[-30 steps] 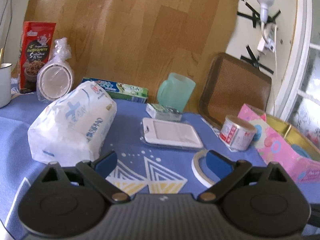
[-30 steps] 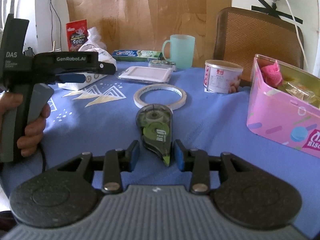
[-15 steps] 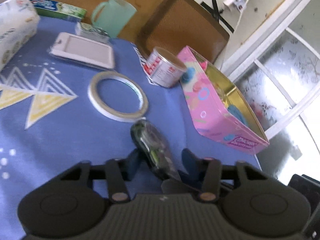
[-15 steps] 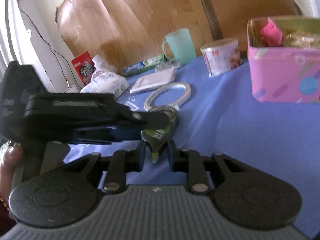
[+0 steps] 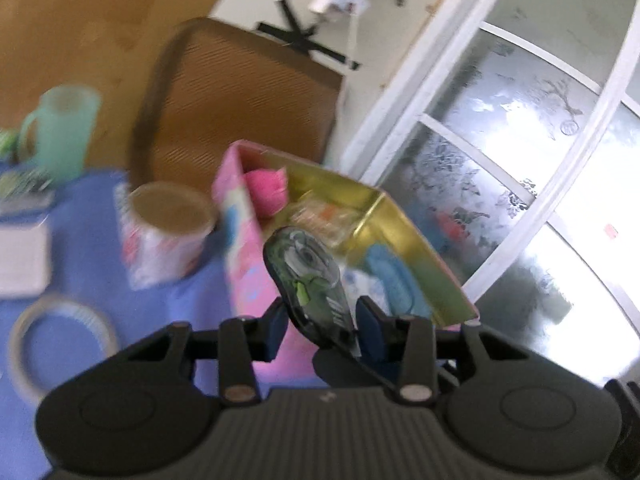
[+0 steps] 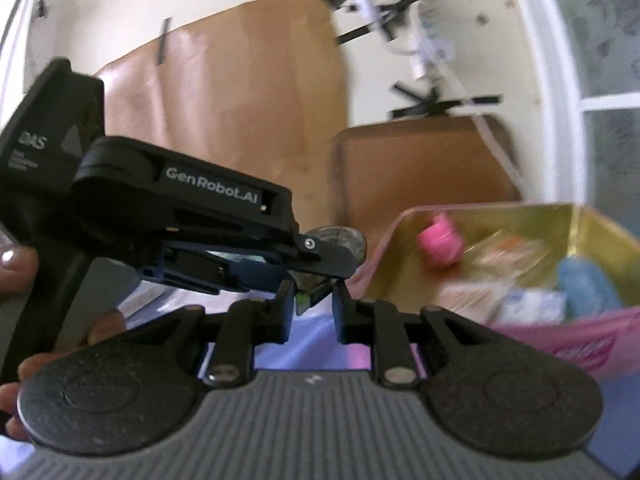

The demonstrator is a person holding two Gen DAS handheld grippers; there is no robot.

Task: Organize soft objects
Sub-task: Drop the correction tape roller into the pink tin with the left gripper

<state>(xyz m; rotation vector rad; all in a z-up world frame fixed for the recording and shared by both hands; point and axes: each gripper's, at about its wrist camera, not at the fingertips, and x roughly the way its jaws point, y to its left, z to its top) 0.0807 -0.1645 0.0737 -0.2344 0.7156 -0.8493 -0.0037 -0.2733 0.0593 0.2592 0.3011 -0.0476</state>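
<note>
Left wrist view: correction tape dispenser [image 5: 306, 276] clamped between the fingers of the left tongs [image 5: 320, 320], lifted clear of the blue worktop [image 5: 100, 264] and carried nose-back, rounded end forward. Just beyond and right of the tongs, pink tin [image 5: 244, 248] standing open, gold inside, already holding a pink soft toy [image 5: 266, 192], a blue cloth-like piece [image 5: 390, 276] and crinkly packets. Probably held high and aimed that way so the dispenser can be dropped over the near wall into the tin. Left of the tongs, resting on the worktop: tape ring [image 5: 60, 340], printed cup [image 5: 166, 232], mint mug [image 5: 60, 136]; all blurred.

Right wrist view: right tongs [image 6: 314, 300] closed on the same dispenser [image 6: 316, 292] from the opposite end, only its green tip showing between the fingers, with the left tool [image 6: 180, 216] crossing from the left above it. Looks like a two-handed carry or a handover; which pair bears the weight cannot be told. Shown only here: bare fingers [image 6: 24, 276] wrapped on the left tool's handle, and the tin [image 6: 560, 340] seen from its front side, right of the tongs. Shown only in the left view: the dispenser's whole body, and the things left of the tin.
</note>
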